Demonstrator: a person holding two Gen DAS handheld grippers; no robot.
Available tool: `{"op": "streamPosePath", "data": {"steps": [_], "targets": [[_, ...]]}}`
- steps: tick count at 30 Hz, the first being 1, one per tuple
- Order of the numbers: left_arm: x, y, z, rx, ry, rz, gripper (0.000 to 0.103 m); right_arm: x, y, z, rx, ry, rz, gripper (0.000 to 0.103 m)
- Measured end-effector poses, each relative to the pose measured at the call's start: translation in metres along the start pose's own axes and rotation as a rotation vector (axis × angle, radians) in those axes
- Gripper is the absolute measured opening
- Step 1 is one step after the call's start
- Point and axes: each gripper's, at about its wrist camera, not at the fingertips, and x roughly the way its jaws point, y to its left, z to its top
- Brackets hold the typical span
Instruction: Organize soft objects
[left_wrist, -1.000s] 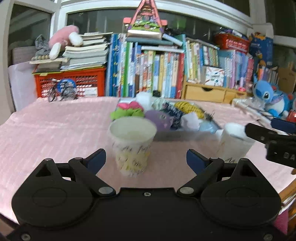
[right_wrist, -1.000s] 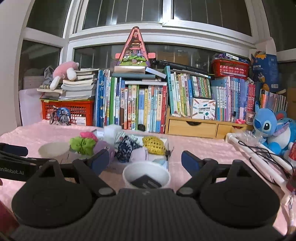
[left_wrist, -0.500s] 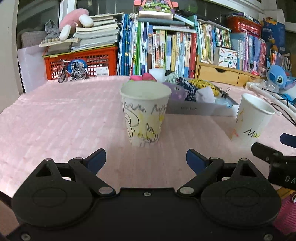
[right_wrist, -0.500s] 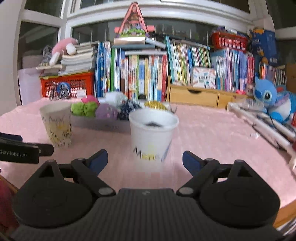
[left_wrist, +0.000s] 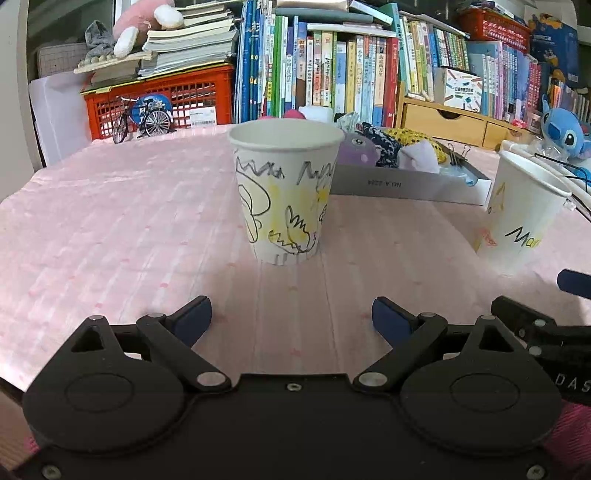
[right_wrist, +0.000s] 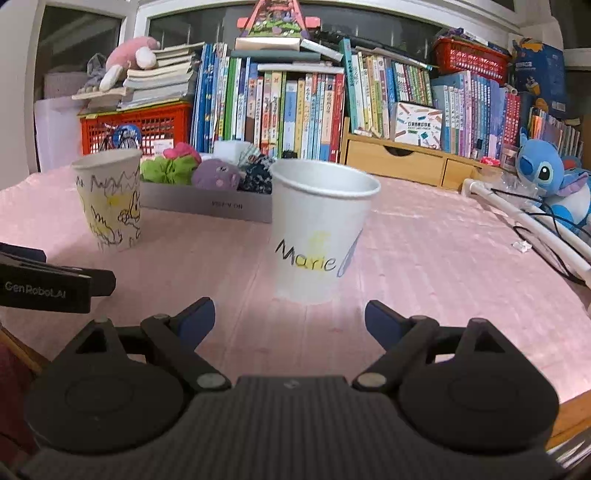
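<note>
We keep both jaws released; the soft toys (right_wrist: 216, 175) in the tray (right_wrist: 207, 203) look light and squashy, so we pinch their middle.

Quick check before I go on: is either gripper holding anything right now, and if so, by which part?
Nothing is held. The left gripper is open, short of the doodled paper cup. The right gripper is open, short of the white "Marie" paper cup.

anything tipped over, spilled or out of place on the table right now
Nothing stands out. Both paper cups, the doodled one and the one lettered "Marie", stand upright on the pink tablecloth. The soft toys sit piled inside the grey tray, none spilled over its edge.
</note>
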Motion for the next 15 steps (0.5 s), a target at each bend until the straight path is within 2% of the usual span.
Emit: {"op": "streamPosePath", "data": {"steps": [4, 8, 15], "targets": [[0.0033, -0.0013, -0.0012, 0.008, -0.003, 0.012, 0.097, 0.0050, 0.0016, -0.0023, -0.007, 0.018, 0.000, 0.095], [0.0061, -0.0013, 0.0001, 0.005, 0.001, 0.009, 0.103, 0.0077, 0.0007, -0.0038, 0.000, 0.020, -0.018, 0.102], [0.0092, -0.0027, 0.0024, 0.013, 0.016, 0.012, 0.103, 0.0115, -0.0024, -0.0039, 0.014, 0.029, -0.010, 0.103]]}}
